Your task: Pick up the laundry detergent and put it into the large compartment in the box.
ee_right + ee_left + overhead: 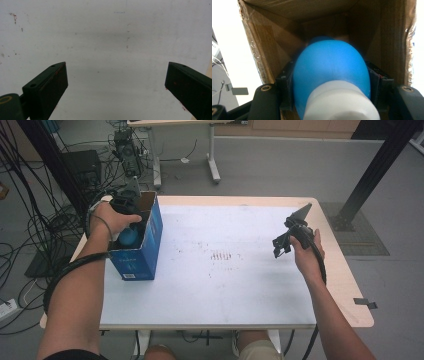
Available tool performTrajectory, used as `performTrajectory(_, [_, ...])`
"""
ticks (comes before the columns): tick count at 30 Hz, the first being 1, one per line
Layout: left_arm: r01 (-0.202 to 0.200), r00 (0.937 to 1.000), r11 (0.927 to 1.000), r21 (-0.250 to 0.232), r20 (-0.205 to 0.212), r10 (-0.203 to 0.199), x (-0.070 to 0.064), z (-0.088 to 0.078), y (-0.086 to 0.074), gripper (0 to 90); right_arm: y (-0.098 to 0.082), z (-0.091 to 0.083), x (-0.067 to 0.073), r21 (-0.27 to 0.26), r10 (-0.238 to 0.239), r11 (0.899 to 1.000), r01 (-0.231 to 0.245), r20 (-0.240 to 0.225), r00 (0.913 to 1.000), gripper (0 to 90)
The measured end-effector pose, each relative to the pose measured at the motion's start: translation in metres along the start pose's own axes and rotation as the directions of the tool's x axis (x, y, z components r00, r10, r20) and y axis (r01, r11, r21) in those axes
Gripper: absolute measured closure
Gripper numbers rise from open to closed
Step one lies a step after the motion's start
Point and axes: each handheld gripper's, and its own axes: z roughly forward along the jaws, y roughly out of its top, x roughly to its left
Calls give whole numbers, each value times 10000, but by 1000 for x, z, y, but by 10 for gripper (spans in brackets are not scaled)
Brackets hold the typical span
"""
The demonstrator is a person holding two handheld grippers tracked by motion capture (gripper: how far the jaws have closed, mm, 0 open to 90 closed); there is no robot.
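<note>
My left gripper (131,222), upper left, clamps the blue-and-white bulb (332,75) inside the cardboard box (150,240); my right gripper (116,87) gapes wide over the table (105,37)

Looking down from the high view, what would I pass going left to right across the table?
Open blue cardboard box with the left gripper holding a blue ball-shaped object in it → white tabletop with reddish specks → black right gripper, jaws open.

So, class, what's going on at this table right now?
A person holds a gripper in each hand. The left gripper is shut on a blue object with a white end, held inside the open blue cardboard box at the table's left edge. The right gripper hangs open above the white table, holding nothing.
</note>
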Motion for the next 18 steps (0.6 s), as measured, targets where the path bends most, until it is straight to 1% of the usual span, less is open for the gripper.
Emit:
performTrajectory(7, [-7, 10000, 10000, -23, 24, 7, 1, 0, -1, 371, 2, 0, 4, 4, -66, 10000, 66, -1, 10000, 46])
performTrajectory(18, [4, 10000, 10000, -60, -5, -4, 0, 0, -3, 370, 1, 0, 5, 0, -155, 9999, 155, -7, 9999, 46])
